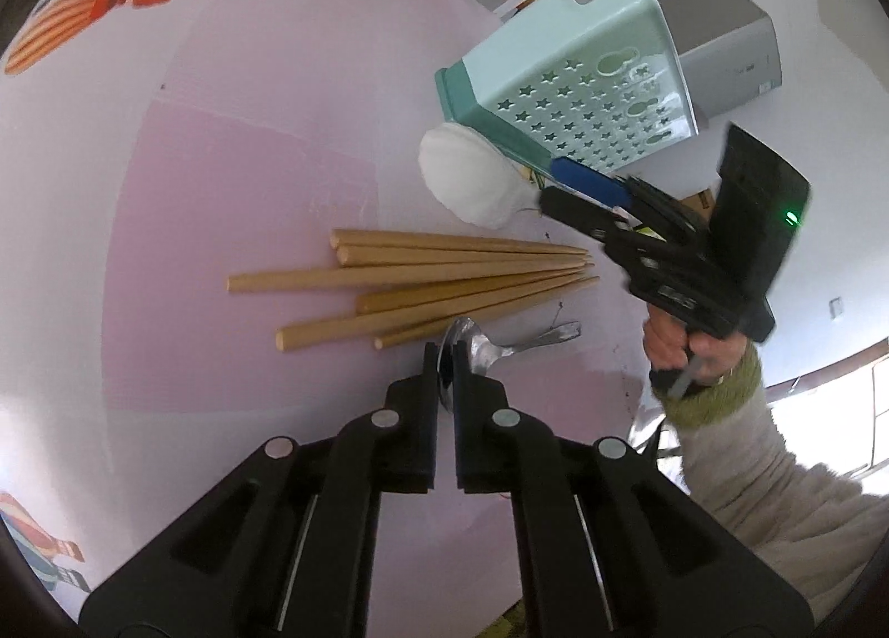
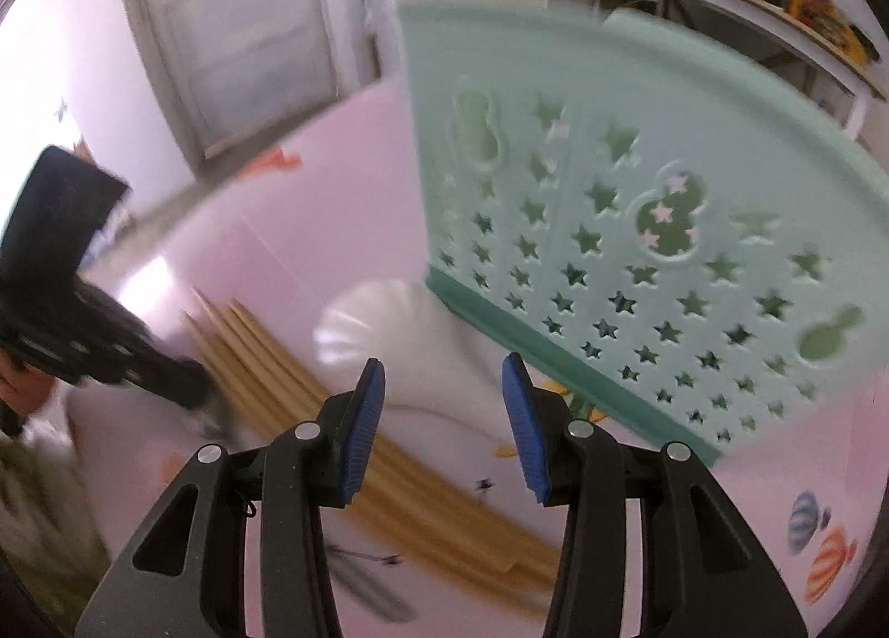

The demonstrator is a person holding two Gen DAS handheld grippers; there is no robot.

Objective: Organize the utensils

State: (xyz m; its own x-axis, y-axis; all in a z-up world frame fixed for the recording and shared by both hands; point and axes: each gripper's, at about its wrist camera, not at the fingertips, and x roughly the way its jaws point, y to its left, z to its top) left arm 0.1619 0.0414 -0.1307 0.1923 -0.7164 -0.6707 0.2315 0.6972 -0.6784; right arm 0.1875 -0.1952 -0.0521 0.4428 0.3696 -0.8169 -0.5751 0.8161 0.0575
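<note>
Left hand-held gripper (image 1: 444, 354) clamped on shiny metal spoon (image 1: 483, 346), low over pink bench (image 1: 222, 165) beside tan wooden chopsticks (image 1: 444, 277). Right hand-held gripper (image 2: 444, 415) parted, empty, near mint-green star-perforated plastic basket (image 2: 639, 249).

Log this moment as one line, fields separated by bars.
left gripper: shut on metal spoon | right gripper: open, empty, above white spoon | chopsticks: on table | green holder: upright

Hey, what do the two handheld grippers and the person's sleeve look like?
Both are black plastic with round silver pins. The left gripper has black fingers; the right gripper has ribbed blue pads and a green light. The sleeve is cream with a fuzzy olive cuff.
</note>
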